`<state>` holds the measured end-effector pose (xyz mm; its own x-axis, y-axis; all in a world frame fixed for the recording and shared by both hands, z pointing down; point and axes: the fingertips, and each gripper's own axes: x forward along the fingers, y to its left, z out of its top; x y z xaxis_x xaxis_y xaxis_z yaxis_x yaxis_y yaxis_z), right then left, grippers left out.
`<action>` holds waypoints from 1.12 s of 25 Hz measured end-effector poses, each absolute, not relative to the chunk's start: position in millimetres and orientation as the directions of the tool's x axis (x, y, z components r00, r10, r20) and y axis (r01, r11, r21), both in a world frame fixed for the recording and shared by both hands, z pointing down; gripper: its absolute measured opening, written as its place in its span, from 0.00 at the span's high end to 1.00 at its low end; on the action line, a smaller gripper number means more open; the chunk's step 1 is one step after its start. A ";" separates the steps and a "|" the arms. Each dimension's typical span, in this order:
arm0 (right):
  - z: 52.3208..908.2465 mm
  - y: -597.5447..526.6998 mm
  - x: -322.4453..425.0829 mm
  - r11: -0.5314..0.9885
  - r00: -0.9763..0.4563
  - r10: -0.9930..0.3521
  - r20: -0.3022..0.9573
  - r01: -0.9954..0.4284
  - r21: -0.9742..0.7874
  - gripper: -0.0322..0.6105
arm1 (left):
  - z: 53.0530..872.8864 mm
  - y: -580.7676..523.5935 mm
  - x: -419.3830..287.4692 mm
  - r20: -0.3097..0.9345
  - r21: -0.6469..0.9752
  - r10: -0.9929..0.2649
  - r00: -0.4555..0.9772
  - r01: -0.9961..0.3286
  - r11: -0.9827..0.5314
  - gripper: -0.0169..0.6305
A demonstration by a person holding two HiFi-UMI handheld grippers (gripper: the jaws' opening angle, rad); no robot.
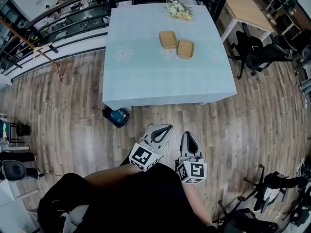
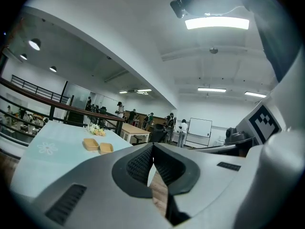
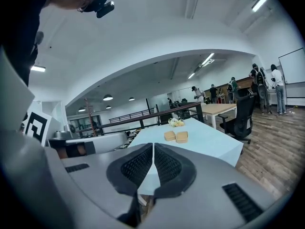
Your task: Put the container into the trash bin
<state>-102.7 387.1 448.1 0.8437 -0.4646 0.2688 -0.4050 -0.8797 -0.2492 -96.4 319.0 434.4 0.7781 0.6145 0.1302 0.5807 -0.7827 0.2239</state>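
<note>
Two tan containers (image 1: 168, 39) (image 1: 185, 48) lie side by side on the far half of a table with a pale blue cloth (image 1: 146, 76). The left gripper view shows them small at the left (image 2: 90, 143), the right gripper view near the middle (image 3: 169, 136). A dark trash bin with a teal liner (image 1: 116, 116) stands on the floor at the table's near left corner. My left gripper (image 1: 163, 129) (image 2: 153, 147) and right gripper (image 1: 189, 136) (image 3: 153, 146) hang side by side over the wooden floor, short of the table. Both are shut and hold nothing.
A bunch of pale flowers (image 1: 179, 10) lies at the table's far edge. Behind the table runs a dark railing (image 1: 73, 13). Black office chairs (image 1: 252, 50) and a wooden table (image 1: 245, 6) stand to the right. Stands and gear (image 1: 272, 188) crowd the floor at the lower right.
</note>
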 end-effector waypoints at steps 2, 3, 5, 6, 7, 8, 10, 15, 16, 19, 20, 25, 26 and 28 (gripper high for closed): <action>445.7 374.2 -73.3 -0.875 0.840 -0.472 0.268 -0.410 -0.256 0.89 | 433.5 302.7 -66.7 0.138 0.222 0.608 0.782 0.574 -0.788 0.95; 444.8 366.2 -59.4 -0.870 0.835 -0.481 0.266 -0.418 -0.261 0.89 | 432.8 294.6 -52.2 0.140 0.223 0.603 0.785 0.569 -0.792 0.95; 443.0 349.6 -34.0 -0.858 0.826 -0.501 0.260 -0.433 -0.278 0.89 | 432.3 279.8 -25.5 0.139 0.230 0.597 0.790 0.561 -0.795 0.95; 442.1 341.8 -22.0 -0.853 0.822 -0.508 0.256 -0.438 -0.284 0.89 | 432.1 273.5 -13.1 0.137 0.233 0.597 0.791 0.560 -0.795 0.95; 441.1 334.6 -9.9 -0.850 0.819 -0.513 0.256 -0.442 -0.287 0.89 | 432.0 267.7 -1.0 0.136 0.237 0.598 0.790 0.560 -0.794 0.95; 440.6 328.1 2.8 -0.848 0.816 -0.517 0.259 -0.445 -0.288 0.89 | 431.9 262.5 10.9 0.135 0.241 0.600 0.789 0.561 -0.792 0.95; 440.4 317.9 28.9 -0.848 0.813 -0.517 0.269 -0.444 -0.289 0.89 | 432.2 252.6 34.1 0.135 0.251 0.602 0.787 0.560 -0.789 0.95; 441.0 295.8 77.2 -0.861 0.820 -0.498 0.282 -0.429 -0.273 0.89 | 434.3 222.7 82.4 0.133 0.264 0.596 0.792 0.552 -0.791 0.95; 444.7 291.8 81.6 -0.863 0.821 -0.493 0.289 -0.421 -0.278 0.89 | 436.1 216.4 89.7 0.131 0.264 0.596 0.792 0.552 -0.791 0.95; 457.6 283.7 94.1 -0.868 0.815 -0.483 0.321 -0.396 -0.301 0.89 | 440.2 198.7 109.8 0.123 0.273 0.585 0.802 0.539 -0.797 0.95; 460.6 283.3 100.0 -0.870 0.813 -0.480 0.329 -0.391 -0.301 0.89 | 440.0 194.7 115.7 0.118 0.276 0.580 0.806 0.534 -0.799 0.95; 479.1 298.6 142.5 -0.883 0.821 -0.453 0.349 -0.357 -0.305 0.89 | 448.9 187.6 143.7 0.102 0.333 0.548 0.830 0.491 -0.805 0.95; 482.4 303.0 150.9 -0.885 0.822 -0.449 0.350 -0.354 -0.304 0.89 | 451.7 187.8 148.1 0.105 0.339 0.544 0.833 0.484 -0.807 0.95; 488.3 312.5 171.8 -0.885 0.824 -0.447 0.348 -0.350 -0.307 0.89 | 455.6 189.4 159.3 0.115 0.330 0.532 0.839 0.473 -0.817 0.95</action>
<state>171.8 312.5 488.3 0.8240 -0.4470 0.3483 -0.3501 -0.8849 -0.3074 159.3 189.4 455.6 0.8388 0.5323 0.1147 0.4733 -0.8168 0.3298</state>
